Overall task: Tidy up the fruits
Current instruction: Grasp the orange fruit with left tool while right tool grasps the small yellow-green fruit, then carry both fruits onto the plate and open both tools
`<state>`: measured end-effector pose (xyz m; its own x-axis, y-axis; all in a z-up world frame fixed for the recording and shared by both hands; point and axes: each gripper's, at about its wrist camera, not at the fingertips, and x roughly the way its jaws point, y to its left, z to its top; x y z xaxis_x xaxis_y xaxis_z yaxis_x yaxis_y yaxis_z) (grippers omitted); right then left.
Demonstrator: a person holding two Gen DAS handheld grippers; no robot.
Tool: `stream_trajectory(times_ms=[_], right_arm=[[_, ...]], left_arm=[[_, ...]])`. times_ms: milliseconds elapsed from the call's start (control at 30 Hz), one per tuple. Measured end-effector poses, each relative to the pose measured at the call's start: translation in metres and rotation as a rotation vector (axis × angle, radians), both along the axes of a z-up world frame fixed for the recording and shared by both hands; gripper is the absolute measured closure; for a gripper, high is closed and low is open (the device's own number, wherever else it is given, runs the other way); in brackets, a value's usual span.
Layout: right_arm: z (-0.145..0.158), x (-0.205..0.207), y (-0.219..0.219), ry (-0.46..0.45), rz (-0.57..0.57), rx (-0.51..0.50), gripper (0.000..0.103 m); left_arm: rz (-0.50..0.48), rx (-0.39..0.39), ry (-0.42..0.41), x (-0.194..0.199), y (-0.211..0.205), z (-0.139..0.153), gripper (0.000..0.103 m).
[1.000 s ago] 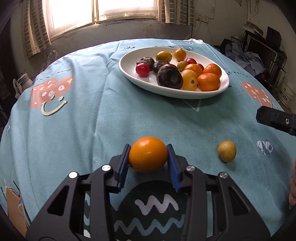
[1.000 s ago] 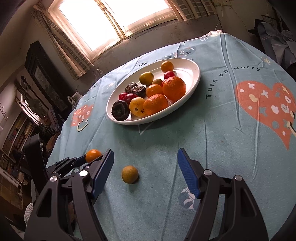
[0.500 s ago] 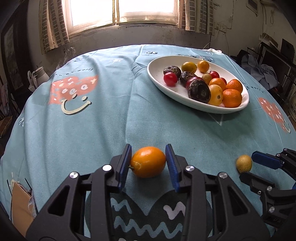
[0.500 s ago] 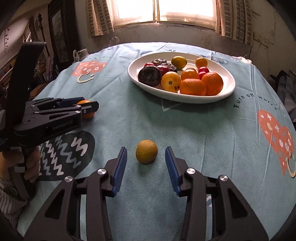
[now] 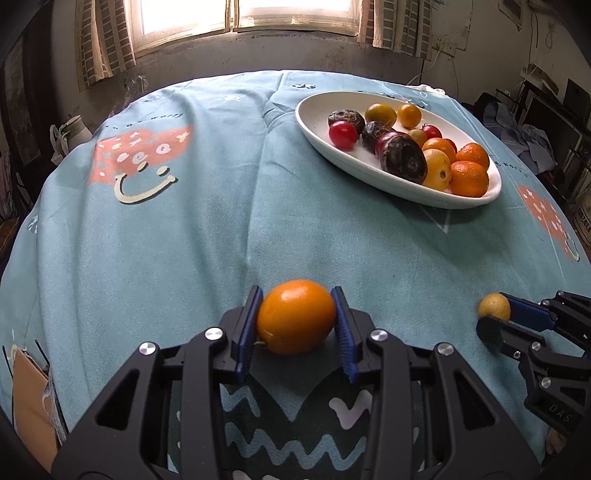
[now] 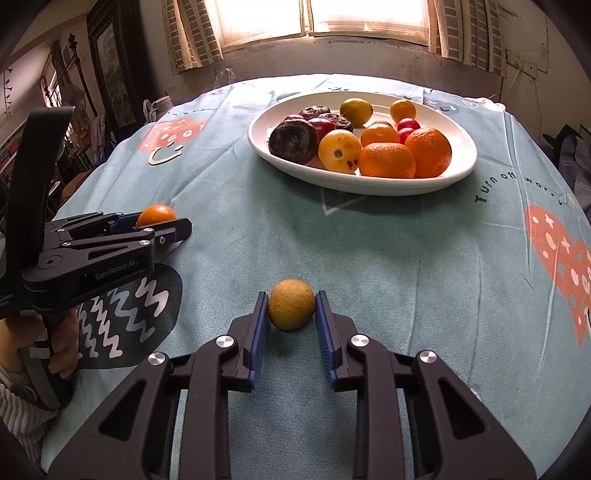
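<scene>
Left tongs (image 5: 296, 325): clenched on the orange fruit (image 5: 296, 321), both blue pads (image 5: 246, 328) pressed to its sides; at 6 o'clock in the left wrist view, at 9 o'clock in the right wrist view.
Orange fruit: low over the dark zigzag patch (image 5: 295, 435) of the cloth; contact with the cloth not clear.
Right tongs (image 6: 291, 314): clenched on the small yellow-brown fruit (image 6: 291, 308), pads (image 6: 260, 325) touching it on both sides; at 6 o'clock in the right wrist view, at 4 o'clock in the left wrist view.
Small yellow-brown fruit: down at cloth level, held between the pads; well apart from the orange fruit.
Left hand (image 6: 55, 343): wrapped around the handle of the left tongs, at 8 o'clock in the right wrist view, knit sleeve (image 6: 18, 406) below it.
Bench (image 5: 184, 240): round, covered in a teal cloth with a smiley print (image 5: 142, 162) at 10 o'clock and a heart print (image 6: 561, 266) at 3 o'clock.
White oval dish (image 6: 461, 162): at 12 to 1 o'clock beyond both tongs, well apart from them.
Dish contents: oranges (image 6: 388, 160), a yellow fruit (image 6: 339, 150), dark purple wrinkled fruits (image 6: 293, 141), small red fruits (image 5: 343, 135), piled touching one another.
Window (image 6: 314, 18): bright, at 12 o'clock behind the bench, checked curtains (image 5: 105, 44) at its sides.
</scene>
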<state>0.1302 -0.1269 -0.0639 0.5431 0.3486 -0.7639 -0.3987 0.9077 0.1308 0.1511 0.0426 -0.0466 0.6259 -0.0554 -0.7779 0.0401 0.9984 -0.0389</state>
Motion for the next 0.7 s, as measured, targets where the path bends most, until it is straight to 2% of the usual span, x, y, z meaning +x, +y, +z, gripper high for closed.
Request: stream_trajectory(times_ms=[200,400,600,700], right_arm=[[0.001,0.000,-0.004,0.000,-0.004,0.017,0.077],[0.009,-0.002,-0.013,-0.026,-0.025,0.048,0.076],[0.054,-0.008,-0.066,-0.156,-0.168,0.204,0.076],[0.076,-0.003,-0.084,-0.195,-0.208,0.245,0.076]], left_arm=[[-0.004,-0.010,-0.003,-0.005,0.002,0.000,0.065],[-0.009,-0.032,-0.084,-0.012,0.003,0.017,0.065],[-0.010,-0.013,-0.150,-0.014,-0.008,0.039,0.065],[-0.029,-0.032,-0.166,-0.001,-0.015,0.060,0.066]])
